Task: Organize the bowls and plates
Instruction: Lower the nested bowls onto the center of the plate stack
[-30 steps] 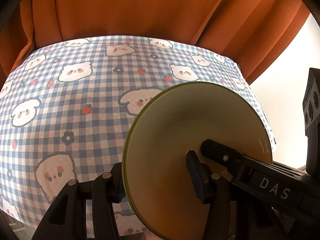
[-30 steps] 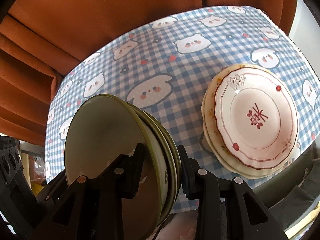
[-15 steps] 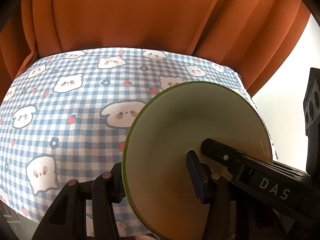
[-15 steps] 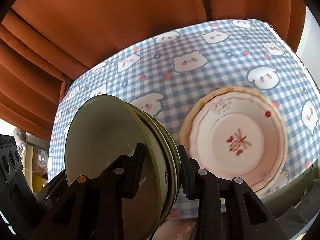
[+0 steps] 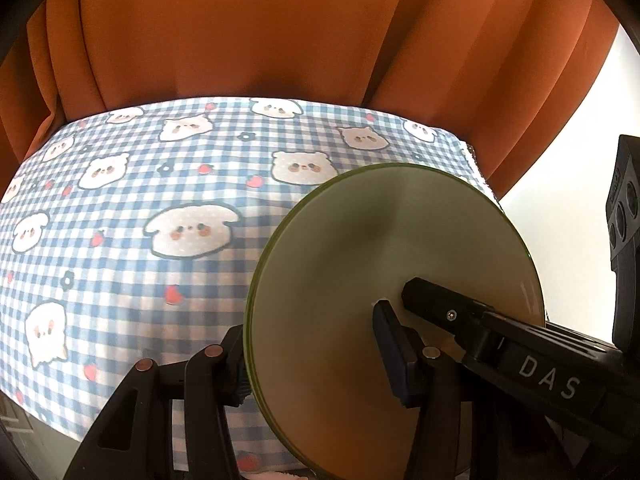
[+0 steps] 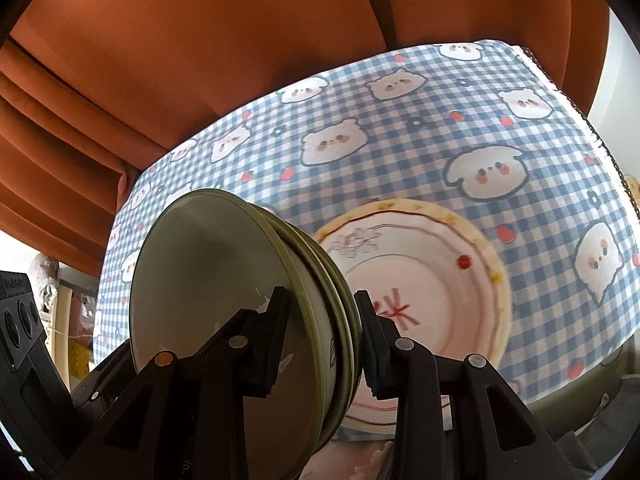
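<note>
You are pinching the stack of olive-green ceramic bowls (image 6: 224, 280) with both the left gripper (image 5: 312, 352) and right gripper (image 6: 320, 332) (held on edge) above the checked tablecloth (image 5: 120, 208).

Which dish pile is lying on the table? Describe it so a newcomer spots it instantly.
On the blue checked tablecloth in front of the orange curtain, near its front edge, lies the pink patterned plate stack. Unlike the plain green bowls clamped upright in the right gripper, it lies flat.
</note>
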